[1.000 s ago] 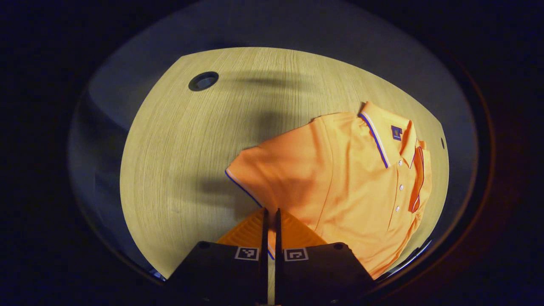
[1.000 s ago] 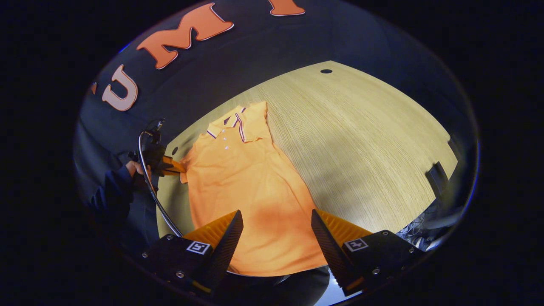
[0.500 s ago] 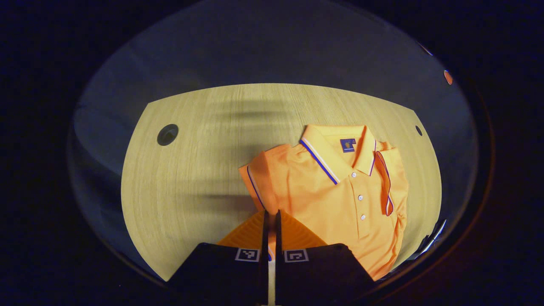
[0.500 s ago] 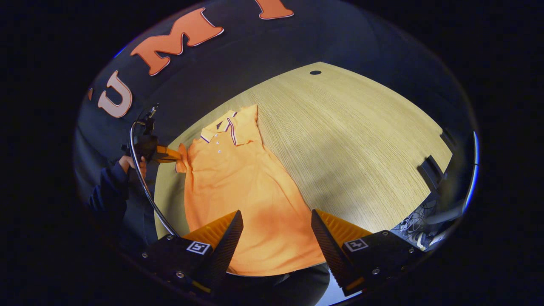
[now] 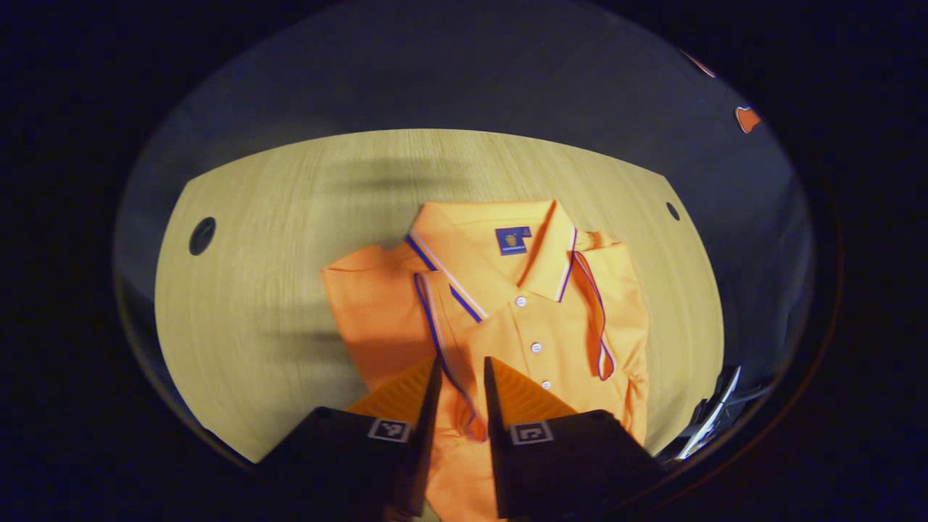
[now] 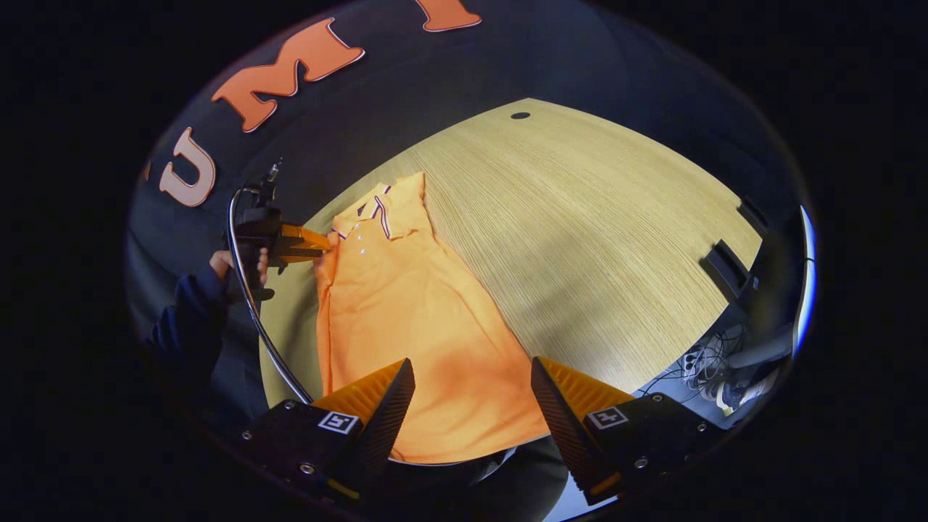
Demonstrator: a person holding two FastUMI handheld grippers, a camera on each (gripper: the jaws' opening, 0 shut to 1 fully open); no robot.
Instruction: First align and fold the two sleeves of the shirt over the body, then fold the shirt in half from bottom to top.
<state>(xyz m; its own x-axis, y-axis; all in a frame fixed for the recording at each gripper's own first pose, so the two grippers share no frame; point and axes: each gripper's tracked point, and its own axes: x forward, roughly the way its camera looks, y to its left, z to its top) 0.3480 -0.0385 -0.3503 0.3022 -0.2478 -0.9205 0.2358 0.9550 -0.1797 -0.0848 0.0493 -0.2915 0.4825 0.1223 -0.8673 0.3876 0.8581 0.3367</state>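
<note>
Orange shirt (image 6: 406, 319) flat on wooden table (image 6: 602, 225), left gripper (image 5: 460, 366) slightly parted over the folded sleeve (image 5: 435, 319), grip unclear, right gripper (image 6: 471, 373) wide open above the hem

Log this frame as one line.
stage: second sleeve folded over orange polo shirt | left gripper: opening over sleeve | right gripper: open above hem

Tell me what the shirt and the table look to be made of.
Shirt: soft knit fabric, probably cotton or a blend; it drapes, creases and folds flat, matte, with a striped ribbed-looking collar and small buttons.
Table: wood or wood-look laminate, which one I cannot tell; pale, fine straight grain lines, smooth with a low sheen.
</note>
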